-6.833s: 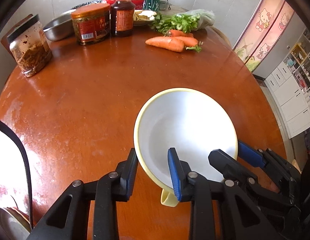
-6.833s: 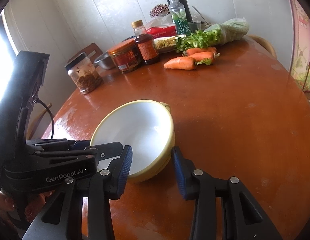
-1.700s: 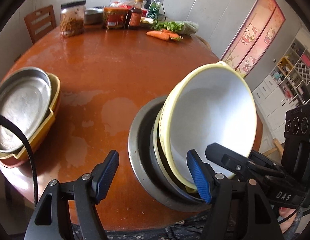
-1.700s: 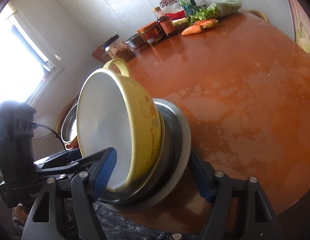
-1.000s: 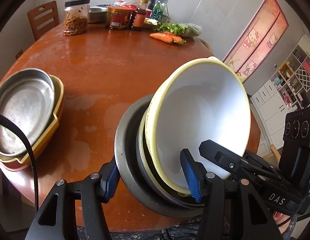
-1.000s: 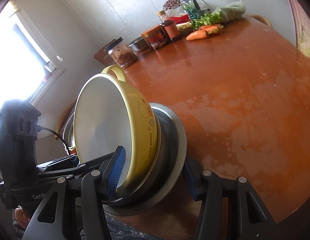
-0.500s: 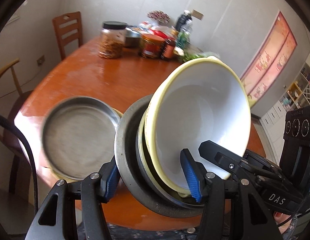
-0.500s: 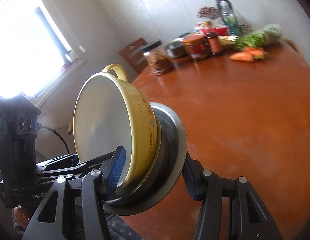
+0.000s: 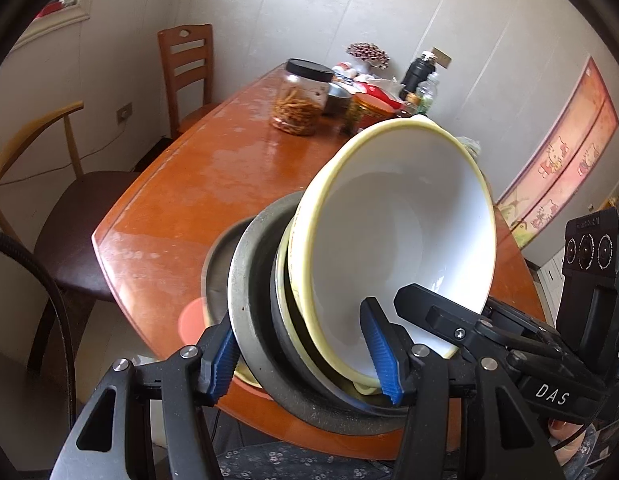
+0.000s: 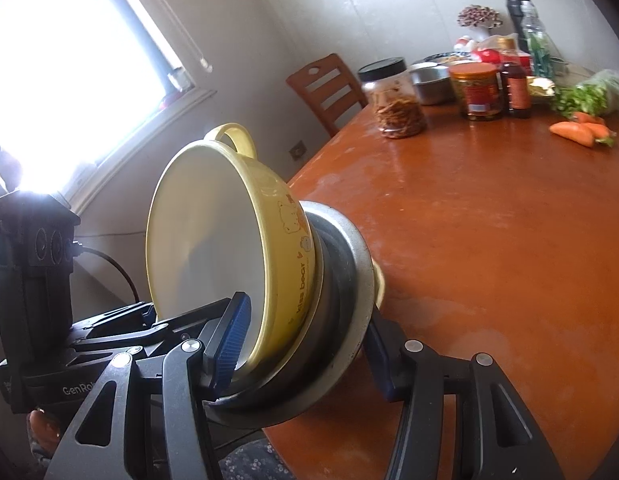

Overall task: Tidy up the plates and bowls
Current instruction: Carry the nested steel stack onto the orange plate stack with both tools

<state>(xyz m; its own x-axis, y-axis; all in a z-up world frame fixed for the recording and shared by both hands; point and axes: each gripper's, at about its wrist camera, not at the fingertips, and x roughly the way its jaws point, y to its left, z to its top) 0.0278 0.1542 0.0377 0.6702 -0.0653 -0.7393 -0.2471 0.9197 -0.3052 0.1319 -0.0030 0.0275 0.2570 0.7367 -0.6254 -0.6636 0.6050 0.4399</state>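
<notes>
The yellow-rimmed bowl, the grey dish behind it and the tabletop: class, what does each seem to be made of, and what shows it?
Yellow-rimmed bowl: probably glazed ceramic or enamel; glossy white inside, printed yellow outside.
Grey dish: likely steel; dull, scuffed grey sheen.
Tabletop: apparently lacquered wood or wood-look laminate; reddish brown, reflective, with pale cloudy patches.

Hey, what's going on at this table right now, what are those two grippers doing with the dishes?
A person is holding a tilted stack of dishes with both handheld grippers: a yellow-rimmed white bowl with a loop handle nested in a round grey metal pan. The left gripper and right gripper each clamp the stack's lower edge, above the near edge of the orange-brown wooden table. Another metal plate sits behind. Jars and carrots stand at the far end.
</notes>
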